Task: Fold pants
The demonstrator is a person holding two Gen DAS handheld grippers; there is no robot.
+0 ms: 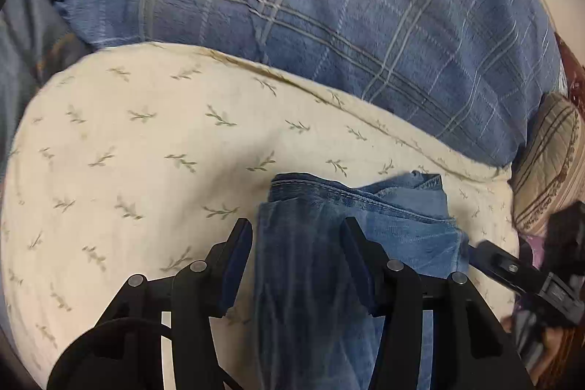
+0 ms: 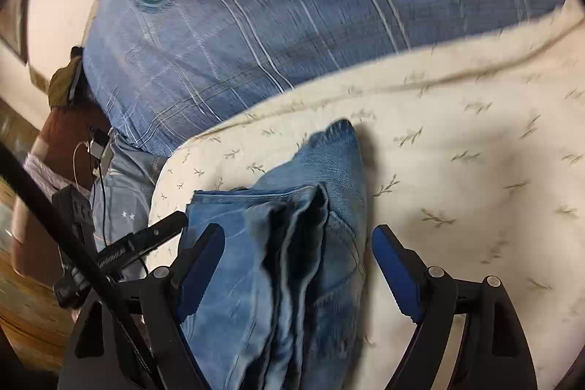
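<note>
Blue denim pants [image 1: 329, 262] lie folded in layers on a cream leaf-print sheet [image 1: 146, 152]. My left gripper [image 1: 296, 233] is open, its jaws straddling the pants' left part, cloth between them. The pants show in the right wrist view [image 2: 285, 243] as a stacked bundle with a rounded end pointing away. My right gripper [image 2: 298, 236] is open wide, jaws on either side of the bundle. The other gripper's finger [image 1: 504, 265] reaches the pants' right edge; it also shows in the right wrist view [image 2: 153, 236].
A blue plaid blanket [image 1: 329, 6] lies bunched behind the sheet. A striped beige pillow [image 1: 552, 152] sits at the right. In the right wrist view, a wood floor [image 2: 25, 317], cables and a small device [image 2: 98, 145] are at the bed's left side.
</note>
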